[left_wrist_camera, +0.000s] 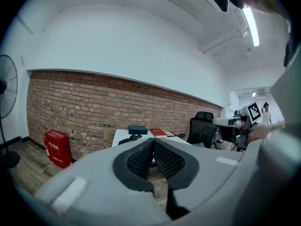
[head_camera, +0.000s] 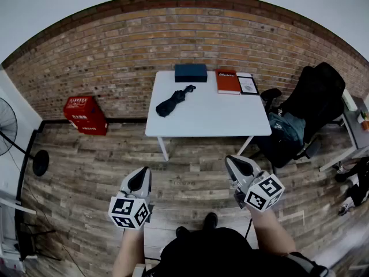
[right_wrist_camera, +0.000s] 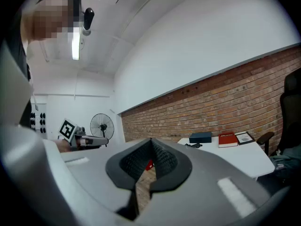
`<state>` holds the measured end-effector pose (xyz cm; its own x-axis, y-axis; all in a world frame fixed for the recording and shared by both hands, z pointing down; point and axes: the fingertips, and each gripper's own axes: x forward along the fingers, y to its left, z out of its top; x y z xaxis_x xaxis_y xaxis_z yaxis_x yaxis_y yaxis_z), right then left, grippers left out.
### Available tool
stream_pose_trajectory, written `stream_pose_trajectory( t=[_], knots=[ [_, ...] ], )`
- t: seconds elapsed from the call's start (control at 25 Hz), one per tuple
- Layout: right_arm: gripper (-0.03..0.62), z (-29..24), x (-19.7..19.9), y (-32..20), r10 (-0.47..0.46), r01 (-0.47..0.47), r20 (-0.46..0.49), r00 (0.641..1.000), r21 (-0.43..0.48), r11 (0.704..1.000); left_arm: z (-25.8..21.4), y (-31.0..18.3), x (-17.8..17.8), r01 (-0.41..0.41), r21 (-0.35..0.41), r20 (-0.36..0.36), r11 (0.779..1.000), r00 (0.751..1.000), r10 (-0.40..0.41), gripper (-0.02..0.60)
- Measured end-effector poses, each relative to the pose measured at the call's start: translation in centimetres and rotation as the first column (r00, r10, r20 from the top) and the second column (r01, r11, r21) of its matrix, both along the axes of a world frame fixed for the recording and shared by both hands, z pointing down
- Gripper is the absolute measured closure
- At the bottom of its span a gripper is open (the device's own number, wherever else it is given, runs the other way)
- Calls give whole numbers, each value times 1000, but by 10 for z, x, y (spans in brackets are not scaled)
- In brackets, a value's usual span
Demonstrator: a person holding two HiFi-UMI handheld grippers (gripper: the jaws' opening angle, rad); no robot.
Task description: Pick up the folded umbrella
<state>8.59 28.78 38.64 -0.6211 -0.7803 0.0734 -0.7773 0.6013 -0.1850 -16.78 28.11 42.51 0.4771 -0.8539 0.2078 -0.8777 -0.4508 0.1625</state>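
Note:
The folded black umbrella (head_camera: pixel 174 101) lies on the white table (head_camera: pixel 219 117), towards its left side, against the brick wall. I stand well back from the table on the wooden floor. My left gripper (head_camera: pixel 142 171) and my right gripper (head_camera: pixel 230 160) are held side by side, pointing towards the table, far short of the umbrella. Both are shut with nothing between the jaws. In the left gripper view the left gripper (left_wrist_camera: pixel 153 141) has the umbrella (left_wrist_camera: pixel 130 139) small beyond its tip. The right gripper (right_wrist_camera: pixel 151 140) sees the umbrella (right_wrist_camera: pixel 193 145) off to its right.
On the table's far edge lie a dark blue box (head_camera: pixel 191 72), a red book (head_camera: pixel 227 81) and a framed sheet (head_camera: pixel 248 85). A black office chair (head_camera: pixel 314 97) with a backpack (head_camera: pixel 286 129) stands to the table's right. A red crate (head_camera: pixel 85 115) and a floor fan (head_camera: pixel 8 126) stand at the left.

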Motion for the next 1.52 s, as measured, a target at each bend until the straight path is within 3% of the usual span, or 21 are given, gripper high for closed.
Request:
stream_pose_trajectory(
  t=[0.32,0.56,0.76,0.96,1.28,1.52],
  knots=[
    [595,4,11,-13,-33,33,-3,999,4,999,-1,-13,26,-10,-6,15,1000,1000,10,574],
    [595,1,55,-26,-9,8,25,1000,15,1000,-2,-27,56,5,-11,21,1000,1000,-5,574],
    [594,-6,87,-31,-17,14,59,998,47,999,1,-33,98,-56,-24,31,998,998,57,574],
    [592,11,107,-41,7,-7,80,997,6,1000,9,-48,125,-91,-46,42,995,995,93,574],
    [593,28,106,-90,44,-42,53,998,-35,998,26,-119,138,-152,-50,9,987,988,152,574],
    [593,23,74,-178,106,-105,22,994,-35,994,29,-220,109,-192,-12,-14,981,981,192,574]
  ],
)
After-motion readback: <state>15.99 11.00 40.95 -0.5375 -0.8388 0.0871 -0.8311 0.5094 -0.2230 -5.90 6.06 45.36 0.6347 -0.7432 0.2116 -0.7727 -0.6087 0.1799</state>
